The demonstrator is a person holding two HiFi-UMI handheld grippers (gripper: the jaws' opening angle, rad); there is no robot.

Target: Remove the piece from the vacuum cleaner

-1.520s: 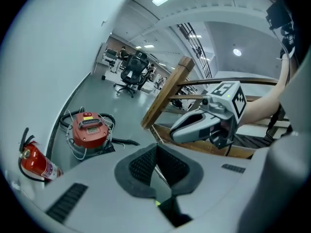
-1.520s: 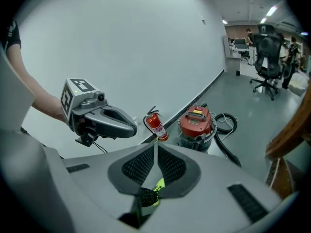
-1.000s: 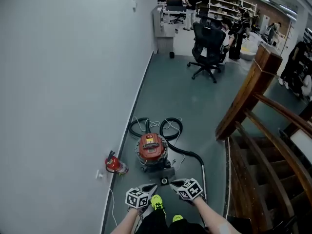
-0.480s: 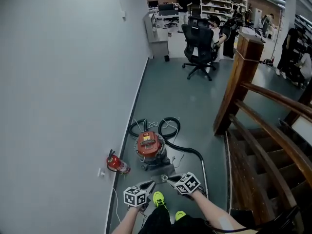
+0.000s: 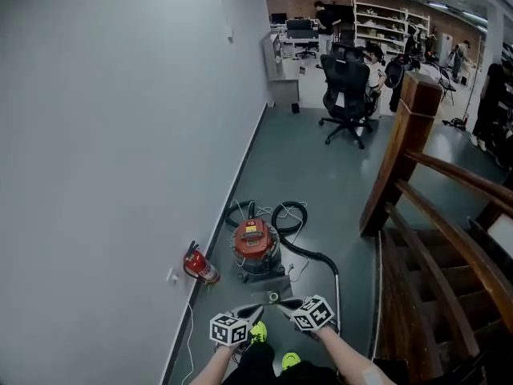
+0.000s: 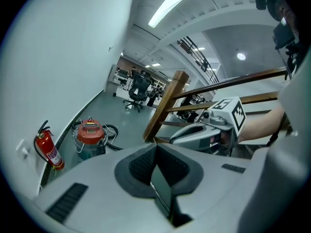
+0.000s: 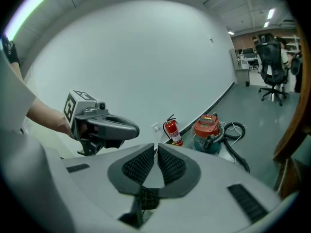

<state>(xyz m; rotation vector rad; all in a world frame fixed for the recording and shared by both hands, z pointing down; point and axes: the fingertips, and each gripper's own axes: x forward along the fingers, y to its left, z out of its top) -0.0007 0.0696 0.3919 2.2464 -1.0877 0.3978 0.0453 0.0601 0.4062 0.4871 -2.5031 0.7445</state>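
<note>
I have 2 empty tools: left gripper jaws pressed fully together, right gripper jaws meeting at the tips. The vacuum cleaner stands ahead, untouched, near the wall.

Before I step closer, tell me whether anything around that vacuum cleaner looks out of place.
Behind the vacuum cleaner, its black hose sprawls in loose loops on the floor, with a thin white cord tangled among them: a likely trip hazard. Nothing looks spilled or broken.
</note>
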